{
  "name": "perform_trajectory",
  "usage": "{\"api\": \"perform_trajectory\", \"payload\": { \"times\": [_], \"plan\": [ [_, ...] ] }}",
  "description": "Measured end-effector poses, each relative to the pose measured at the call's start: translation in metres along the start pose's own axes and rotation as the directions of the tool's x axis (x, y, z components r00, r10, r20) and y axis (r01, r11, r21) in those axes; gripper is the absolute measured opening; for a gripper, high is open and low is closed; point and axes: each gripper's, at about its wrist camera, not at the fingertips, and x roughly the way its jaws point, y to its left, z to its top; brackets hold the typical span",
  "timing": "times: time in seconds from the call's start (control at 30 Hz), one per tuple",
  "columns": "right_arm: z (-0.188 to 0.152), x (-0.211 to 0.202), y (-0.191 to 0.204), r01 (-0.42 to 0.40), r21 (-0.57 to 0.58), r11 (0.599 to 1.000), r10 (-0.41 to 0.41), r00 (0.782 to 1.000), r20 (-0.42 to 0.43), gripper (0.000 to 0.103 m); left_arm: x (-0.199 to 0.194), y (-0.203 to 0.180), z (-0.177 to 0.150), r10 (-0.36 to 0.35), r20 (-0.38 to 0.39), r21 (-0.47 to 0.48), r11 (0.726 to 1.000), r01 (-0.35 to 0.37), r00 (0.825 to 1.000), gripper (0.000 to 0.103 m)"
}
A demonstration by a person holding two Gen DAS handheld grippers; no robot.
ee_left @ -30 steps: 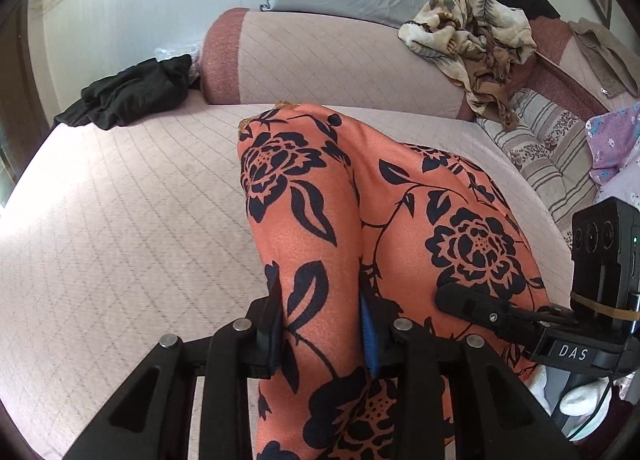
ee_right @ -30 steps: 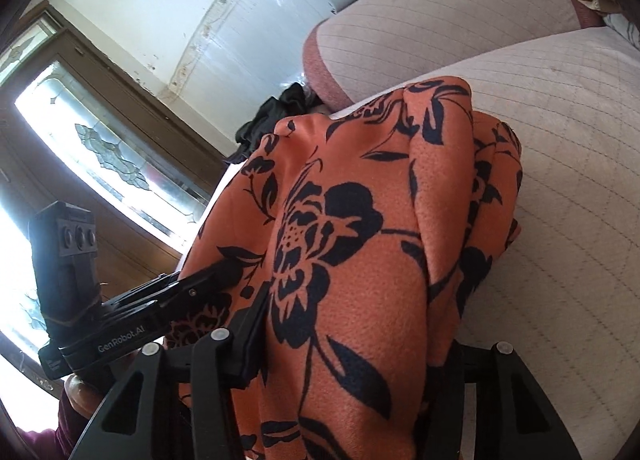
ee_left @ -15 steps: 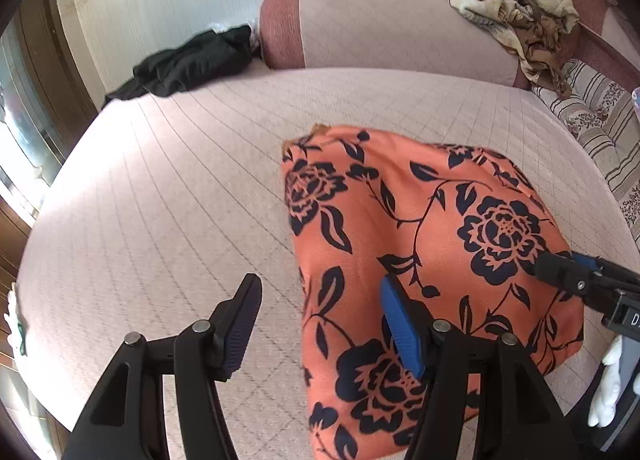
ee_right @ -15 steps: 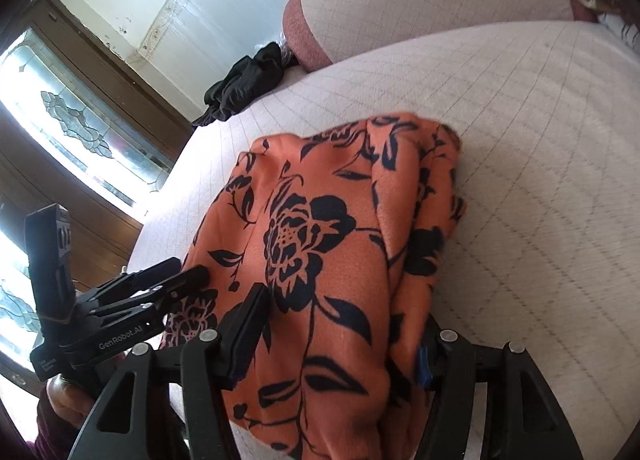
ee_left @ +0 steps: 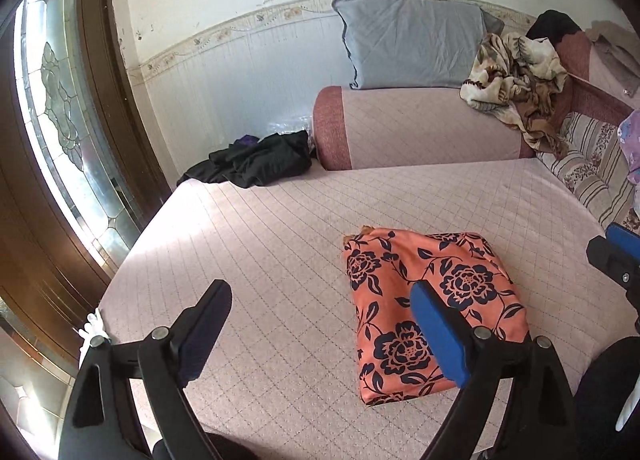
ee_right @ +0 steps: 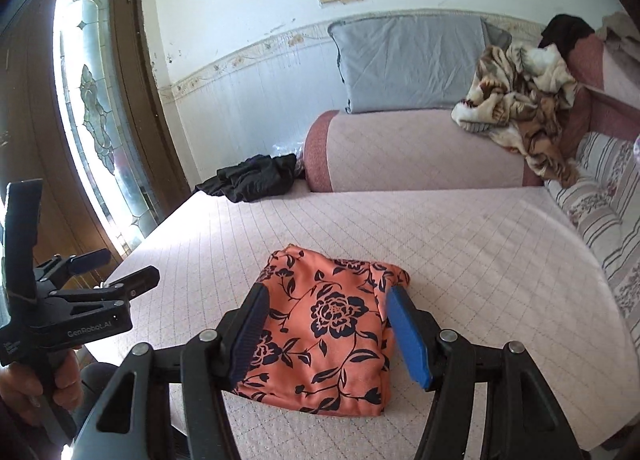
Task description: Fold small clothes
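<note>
Both claws have let go and pulled up and back from the orange floral garment, which a second ago they were pinching by its near edge and laying down. It now lies on the quilted bed as a compact folded block, nothing touching it.

The left claw is released and its jaws are opening wider; nothing is between them, and the garment sits ahead of it and off to its right, partly behind the blue pad of its right finger. The right claw is also released, jaws parted and holding nothing; the garment lies just ahead of and below its fingertips, framed between them but clear of the pads.

To my eye that means the fold on this piece is finished: the edges look roughly squared, with a small tan corner poking out at the far left. The likely next step is fetching another item. A crumpled black garment lies well ahead of the left claw, beside the bolster, and a patterned heap lies far ahead to the right.
</note>
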Motion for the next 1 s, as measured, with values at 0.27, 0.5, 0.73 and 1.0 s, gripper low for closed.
{"api": "perform_trajectory", "payload": {
  "times": [0.27, 0.5, 0.73, 1.0],
  "plan": [
    [0.011, -0.049, 0.019, 0.041, -0.009, 0.999, -0.040, 0.996, 0.082, 0.087, -0.042, 0.005, 0.008, 0.042, 0.075, -0.004, 0.999, -0.042, 0.996, 0.100],
    [0.009, -0.048, 0.013, 0.070, 0.018, 0.997, -0.071, 0.996, 0.056, 0.087, -0.057, 0.011, 0.017, 0.033, 0.089, -0.031, 0.999, -0.030, 0.995, 0.100],
    [0.011, -0.051, 0.014, 0.116, 0.002, 0.993, -0.116, 0.991, 0.065, 0.087, -0.059, 0.017, 0.021, 0.022, 0.078, -0.051, 0.999, -0.018, 0.997, 0.100],
    [0.014, -0.056, 0.019, 0.132, -0.015, 0.991, -0.131, 0.988, 0.079, 0.087, -0.064, 0.016, 0.022, 0.007, 0.093, -0.046, 0.999, -0.002, 0.996, 0.100]
  ]
}}
